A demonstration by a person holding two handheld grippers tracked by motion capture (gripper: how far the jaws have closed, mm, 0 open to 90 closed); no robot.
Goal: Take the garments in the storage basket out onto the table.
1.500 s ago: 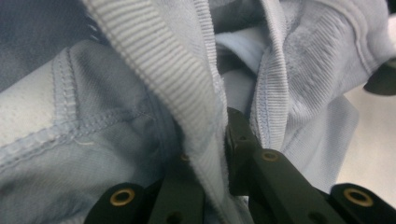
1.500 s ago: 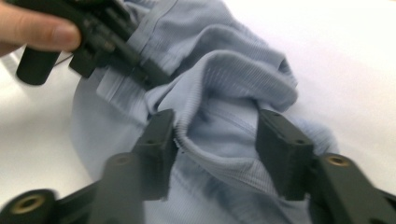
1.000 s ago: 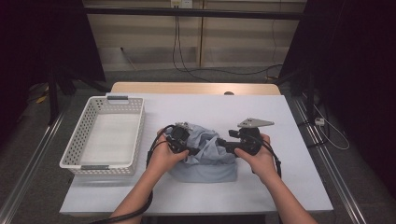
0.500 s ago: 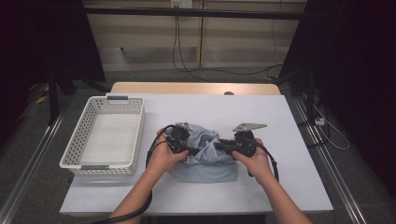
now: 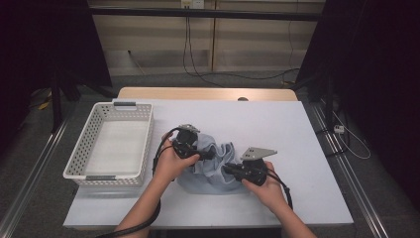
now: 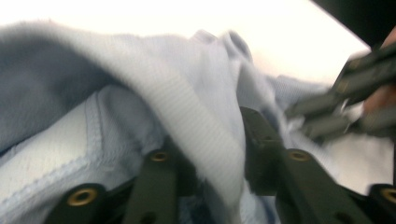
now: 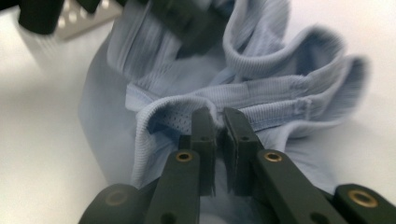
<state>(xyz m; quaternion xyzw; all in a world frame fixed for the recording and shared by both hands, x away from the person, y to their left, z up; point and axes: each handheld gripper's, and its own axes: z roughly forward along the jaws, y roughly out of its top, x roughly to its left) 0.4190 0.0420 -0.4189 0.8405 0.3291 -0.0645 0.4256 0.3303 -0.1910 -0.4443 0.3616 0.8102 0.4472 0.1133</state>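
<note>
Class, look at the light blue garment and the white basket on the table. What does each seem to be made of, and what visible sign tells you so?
Light blue garment: seemingly a soft knit fabric, matt; it shows ribbed bands, stitched seams, fine mesh inside, and limp folds. White basket: probably moulded plastic, smooth; its walls carry even rows of small holes and keep a rigid shape.

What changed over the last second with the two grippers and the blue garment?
The right gripper came down toward the near edge of the light blue garment and its jaws have just been closing, now pinched on the ribbed hem. The left gripper barely moved; its jaws have just been opening, a fold between them. The white basket and table are unchanged.
</note>
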